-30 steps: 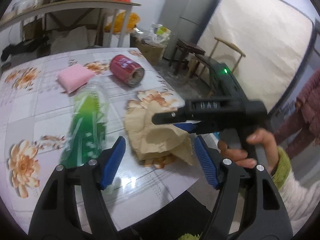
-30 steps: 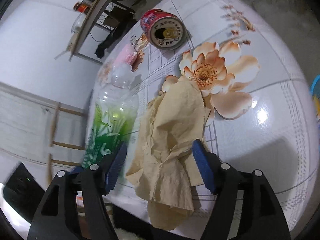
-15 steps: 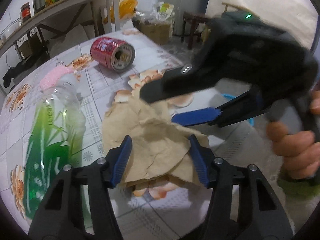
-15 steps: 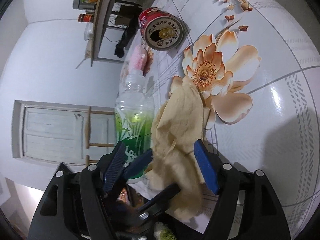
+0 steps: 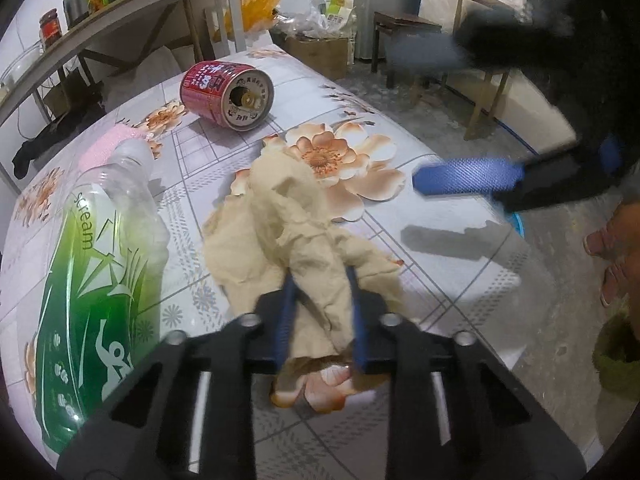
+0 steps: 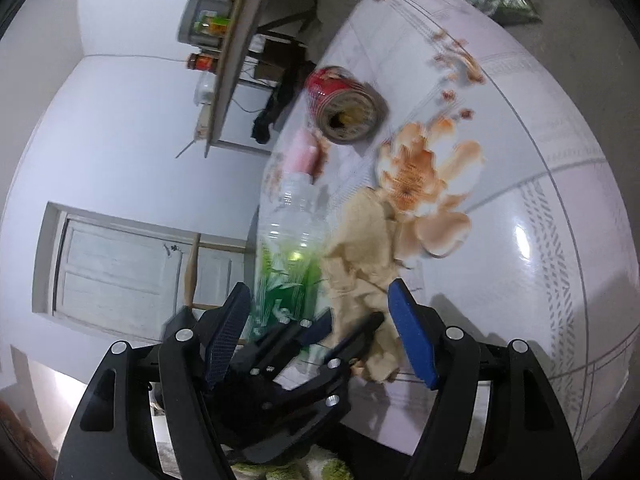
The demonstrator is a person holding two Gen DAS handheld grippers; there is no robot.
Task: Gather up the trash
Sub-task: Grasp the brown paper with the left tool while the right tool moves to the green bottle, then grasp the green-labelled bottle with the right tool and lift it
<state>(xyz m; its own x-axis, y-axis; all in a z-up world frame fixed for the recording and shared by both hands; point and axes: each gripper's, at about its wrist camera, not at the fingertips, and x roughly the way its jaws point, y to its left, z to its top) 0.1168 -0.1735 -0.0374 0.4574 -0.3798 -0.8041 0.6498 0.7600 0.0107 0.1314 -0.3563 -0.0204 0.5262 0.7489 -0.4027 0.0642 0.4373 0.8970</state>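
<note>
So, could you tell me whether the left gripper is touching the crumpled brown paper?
Touching. In the left wrist view the left gripper has just been closing, and its blue pads pinch the crumpled brown paper.

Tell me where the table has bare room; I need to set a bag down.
Bare: the table right of the paper, out to its edge, and the strip beyond the can. Crowded: bottle, paper and left gripper packed together on the left.

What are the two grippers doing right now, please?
Left gripper: jaws just closed, pinching the crumpled brown paper.
Right gripper: open, holding nothing.
</note>
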